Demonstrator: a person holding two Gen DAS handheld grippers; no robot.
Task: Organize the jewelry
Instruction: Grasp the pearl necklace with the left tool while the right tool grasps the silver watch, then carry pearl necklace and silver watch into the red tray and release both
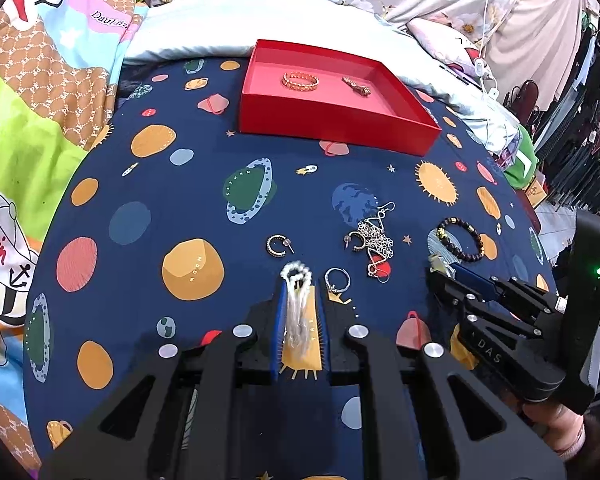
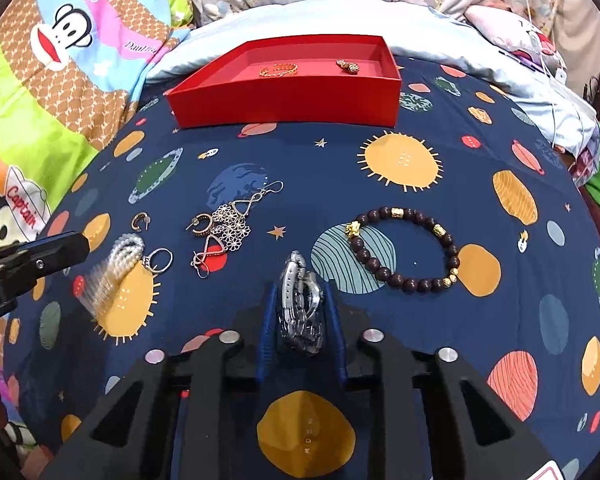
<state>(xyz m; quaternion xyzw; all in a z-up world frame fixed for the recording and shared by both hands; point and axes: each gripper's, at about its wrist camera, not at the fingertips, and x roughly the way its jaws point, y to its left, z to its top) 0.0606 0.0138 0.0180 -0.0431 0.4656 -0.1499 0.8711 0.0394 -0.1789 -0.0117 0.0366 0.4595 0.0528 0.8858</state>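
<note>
The left claw (image 1: pixel 300 280) is narrowed to a slim gap and clamps a pearl bracelet (image 1: pixel 297 304), whose white strands run back between the blue pads while its looped end pokes past the fingertips, just beside a silver ring (image 1: pixel 336 280) on the bed sheet (image 1: pixel 204 184). The right claw (image 2: pixel 302 284) is likewise pinched in on a metal watch (image 2: pixel 302 304), its linked band bunched between the pads. The pearls are probably light but smooth and round, so they may roll or slide; a hold across several strands at once, as here, looks safest. The watch is likely heavier and stiff at the case, floppy at the band, so a grip near the case should carry best. Beyond the claws lie two hoop earrings (image 1: pixel 278 245), a tangle of filigree drop earrings (image 1: pixel 374 240) and a dark bead bracelet (image 2: pixel 404 246), all loose on the sheet. Farther off sits the red box (image 1: pixel 332 128), already holding a gold bangle (image 1: pixel 300 80) and a small gold piece (image 1: pixel 356 86). Both held items still need carrying there.
</note>
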